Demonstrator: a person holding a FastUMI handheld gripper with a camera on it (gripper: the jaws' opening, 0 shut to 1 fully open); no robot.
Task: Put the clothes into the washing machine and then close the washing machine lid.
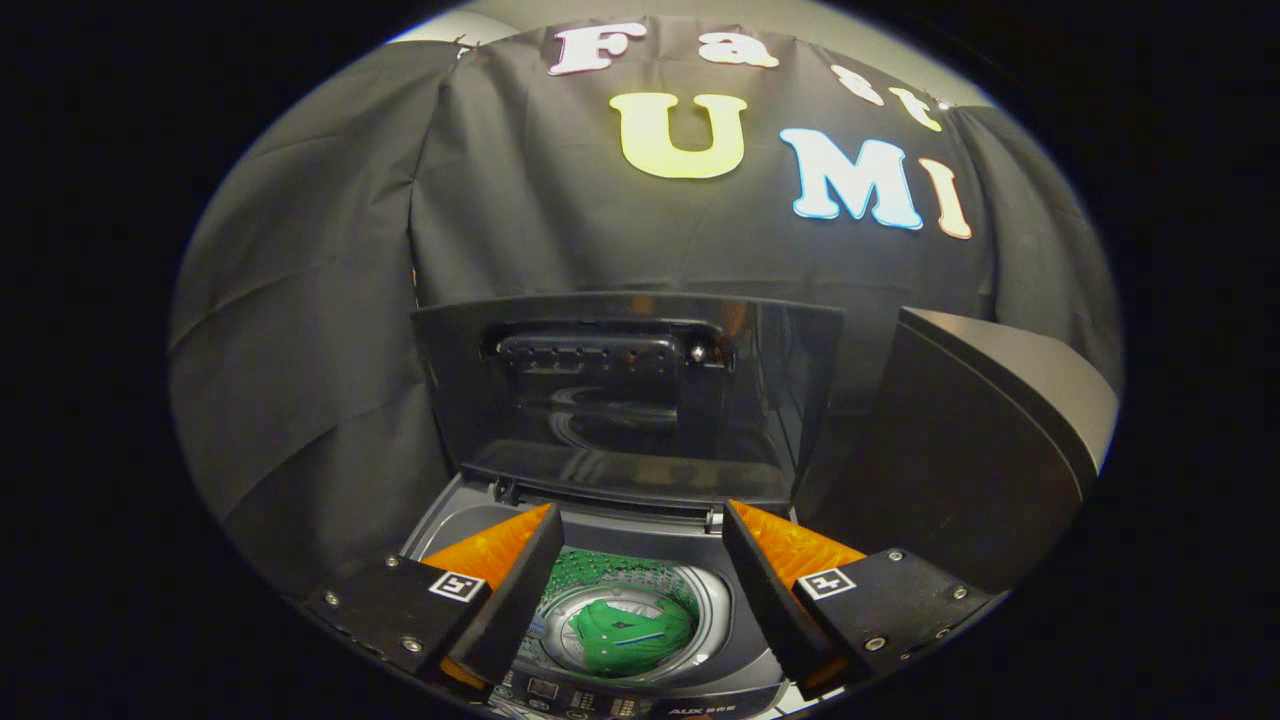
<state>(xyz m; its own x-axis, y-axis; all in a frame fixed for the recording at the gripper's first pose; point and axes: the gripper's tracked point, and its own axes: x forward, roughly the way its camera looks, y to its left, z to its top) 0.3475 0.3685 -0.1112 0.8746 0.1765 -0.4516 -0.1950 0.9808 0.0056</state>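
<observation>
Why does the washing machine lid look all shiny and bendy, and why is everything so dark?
In the gripper view, the raised lid is glossy, so it mirrors the drum's rim as curved streaks; the fisheye lens bows its straight edges. The dark cloth wall soaks up light, while the green clothes in the drum stay bright and sharp between the open claw fingers.

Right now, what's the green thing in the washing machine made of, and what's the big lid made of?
The green garment looks like soft cloth: it lies crumpled with folds in the drum. The lid, standing open, seems to be dark tinted plastic or glass, glossy, since it mirrors the drum's rim. Which one, I cannot tell. The gripper is open above the drum, holding nothing.
</observation>
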